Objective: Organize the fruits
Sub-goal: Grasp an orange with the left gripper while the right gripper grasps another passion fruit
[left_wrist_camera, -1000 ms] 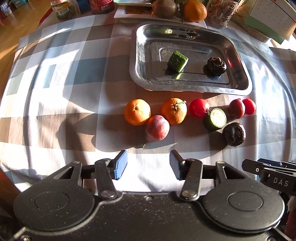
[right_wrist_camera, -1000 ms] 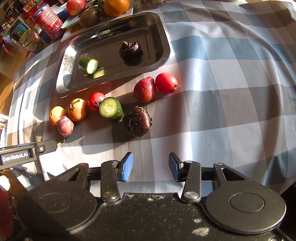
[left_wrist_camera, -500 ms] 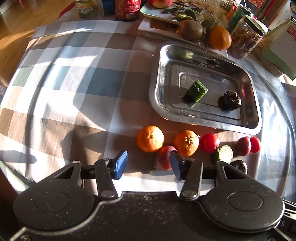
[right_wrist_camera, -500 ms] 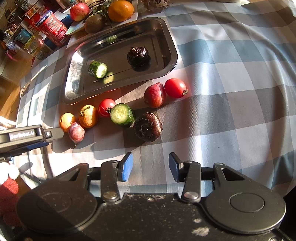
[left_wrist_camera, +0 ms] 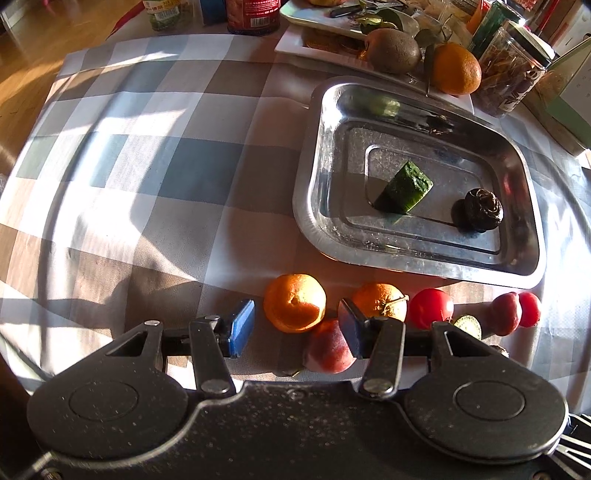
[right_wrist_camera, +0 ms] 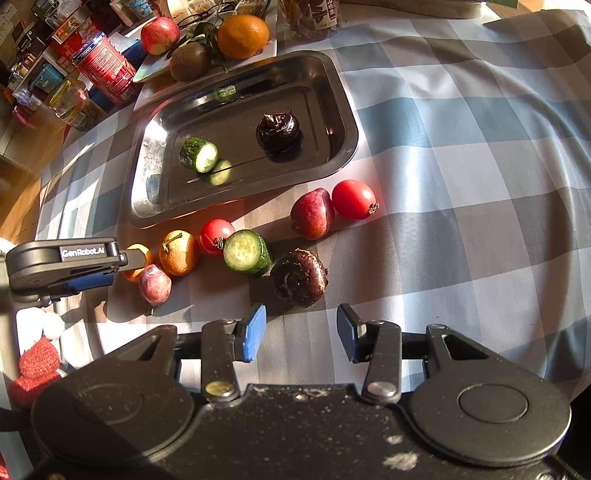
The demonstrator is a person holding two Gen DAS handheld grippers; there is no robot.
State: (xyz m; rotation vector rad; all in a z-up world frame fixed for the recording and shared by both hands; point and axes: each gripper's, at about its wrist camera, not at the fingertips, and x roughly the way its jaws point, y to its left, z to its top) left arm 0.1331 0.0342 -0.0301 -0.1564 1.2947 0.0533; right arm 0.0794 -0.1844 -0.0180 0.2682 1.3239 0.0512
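Note:
A steel tray (left_wrist_camera: 314,155) (right_wrist_camera: 347,110) holds a cucumber piece (left_wrist_camera: 404,188) (right_wrist_camera: 198,154) and a dark shrivelled fruit (left_wrist_camera: 482,208) (right_wrist_camera: 277,130). In front of it on the checked cloth lie two oranges (left_wrist_camera: 294,302) (right_wrist_camera: 179,252), a pink plum (left_wrist_camera: 327,350) (right_wrist_camera: 155,283), a tomato (left_wrist_camera: 430,308) (right_wrist_camera: 215,236), a cucumber slice (right_wrist_camera: 246,252), a dark fruit (right_wrist_camera: 298,276), a red plum (right_wrist_camera: 312,213) and another tomato (right_wrist_camera: 354,199). My left gripper (left_wrist_camera: 295,326) is open, low over the left orange and pink plum. My right gripper (right_wrist_camera: 301,332) is open, just short of the dark fruit.
Behind the tray a white plate (left_wrist_camera: 295,40) carries a kiwi (left_wrist_camera: 393,50) (right_wrist_camera: 190,61) and an orange (left_wrist_camera: 456,68) (right_wrist_camera: 242,35). A red apple (right_wrist_camera: 159,30), cans (right_wrist_camera: 105,68) and jars (left_wrist_camera: 511,74) crowd the table's far edge. Wooden floor lies left.
My left gripper has moved forward and down over the left orange and pink plum. My right gripper has crept closer to the dark fruit. Both stay open.

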